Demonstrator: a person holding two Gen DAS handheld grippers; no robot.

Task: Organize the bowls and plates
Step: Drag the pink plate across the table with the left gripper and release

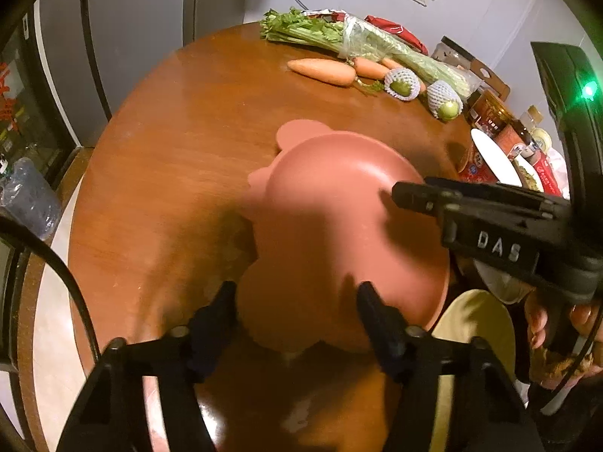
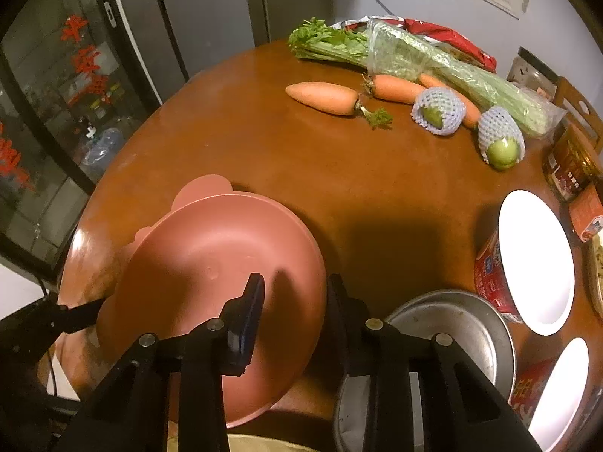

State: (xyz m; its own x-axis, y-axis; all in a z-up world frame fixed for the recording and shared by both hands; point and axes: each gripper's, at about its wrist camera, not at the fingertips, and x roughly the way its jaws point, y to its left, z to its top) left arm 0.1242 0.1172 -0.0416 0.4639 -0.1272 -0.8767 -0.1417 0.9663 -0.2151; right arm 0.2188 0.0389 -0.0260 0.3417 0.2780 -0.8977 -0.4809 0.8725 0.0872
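A pink bowl (image 1: 331, 196) (image 2: 203, 263) sits tilted on a pink plate with rounded ears (image 1: 301, 133) (image 2: 205, 188) on the round wooden table (image 1: 181, 132) (image 2: 282, 158). My left gripper (image 1: 297, 297) is open, its fingers either side of the plate's near edge. My right gripper (image 2: 296, 290) straddles the bowl's right rim with a gap between its fingers; it shows in the left wrist view (image 1: 399, 192) reaching in from the right. A metal bowl (image 2: 452, 324) lies right of the pink bowl. A pale yellow plate (image 1: 475, 324) lies at the near right.
Celery (image 2: 414, 56), carrots (image 2: 324, 98) and two net-wrapped fruits (image 2: 437, 111) lie at the table's far side. White plates (image 2: 535, 260) rest on red cups at the right, with jars (image 2: 569, 165) behind. A glass-door cabinet (image 2: 56, 113) stands left.
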